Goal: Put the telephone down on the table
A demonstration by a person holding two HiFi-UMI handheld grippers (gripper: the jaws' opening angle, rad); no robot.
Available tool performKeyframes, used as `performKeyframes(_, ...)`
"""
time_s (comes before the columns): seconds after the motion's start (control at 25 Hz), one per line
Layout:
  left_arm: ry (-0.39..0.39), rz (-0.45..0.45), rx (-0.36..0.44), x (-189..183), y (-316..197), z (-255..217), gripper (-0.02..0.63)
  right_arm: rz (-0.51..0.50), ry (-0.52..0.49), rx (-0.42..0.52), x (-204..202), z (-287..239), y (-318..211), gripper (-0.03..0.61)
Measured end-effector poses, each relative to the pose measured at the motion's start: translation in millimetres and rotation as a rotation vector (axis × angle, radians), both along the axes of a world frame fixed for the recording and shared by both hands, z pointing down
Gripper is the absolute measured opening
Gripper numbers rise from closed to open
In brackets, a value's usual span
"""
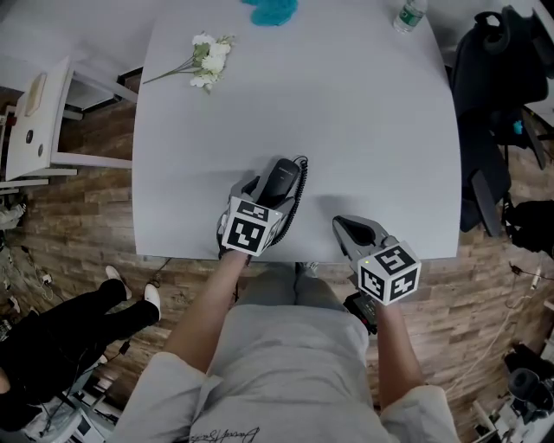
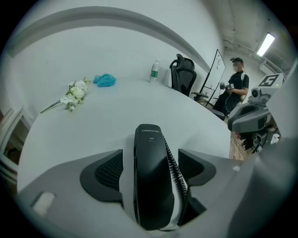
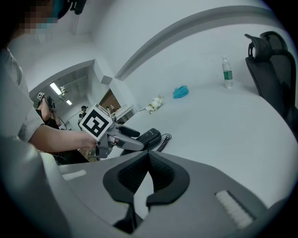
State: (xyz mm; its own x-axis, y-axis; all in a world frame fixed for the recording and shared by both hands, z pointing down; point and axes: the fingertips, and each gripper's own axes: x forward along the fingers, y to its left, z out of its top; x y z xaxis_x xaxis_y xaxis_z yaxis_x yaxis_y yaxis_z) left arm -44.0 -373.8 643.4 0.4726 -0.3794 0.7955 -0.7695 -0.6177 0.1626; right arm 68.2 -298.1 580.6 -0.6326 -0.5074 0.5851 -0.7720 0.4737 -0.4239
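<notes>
— Under both your grippers lies a plain pale-grey table (image 1: 363, 130), its near edge just behind your jaws, with wood-plank floor (image 1: 78, 208) showing round it.

— Ahead of your left gripper (image 2: 151, 163) the room opens out: a white wall, a ceiling light (image 2: 266, 44), a whiteboard (image 2: 213, 69), and a person (image 2: 236, 86) standing ahead and to the right, well past the table.

— That left gripper holds the black telephone (image 2: 149, 139). Your jaws close on its two sides, and the coiled cord (image 2: 175, 162) runs between the body and your right-hand jaw. It sits low at the table's near edge; whether it touches the top, no view settles.

— Your right gripper (image 3: 148, 155) hangs just to the right of it, jaws brought together at the tips, gripping nothing.

— Far ahead and to the left of your left gripper lie white flowers (image 1: 208, 59). Straight ahead of it, at the far edge, is a blue cloth (image 1: 273, 10), and far ahead of your right gripper a water bottle (image 1: 409, 16) stands upright. All three are well apart from the telephone.

— Off the table, to the right of your right gripper, is a black office chair (image 1: 493, 95). To the left of your left gripper stands a white side stand (image 1: 39, 130), and nearer you, on the floor, someone's legs (image 1: 61, 333) in black.
</notes>
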Motion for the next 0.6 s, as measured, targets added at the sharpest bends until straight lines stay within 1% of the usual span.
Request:
performKeyframes(0.24, 0.001, -0.008, 0.017, -3, 2, -14, 0.372, 0.002, 0.005, 0.015, 5, -6, 0, 0.006)
performKeyframes(0.44, 0.013, 0.002, 0.03, -3, 5, -27, 0.312, -0.003, 0.01, 0.027, 7, -13, 3, 0.006)
performKeyframes(0.6, 0.015, 0.003, 0.058, -4, 7, -38, 0.265, -0.002, 0.015, 0.04, 10, -18, 5, 0.006)
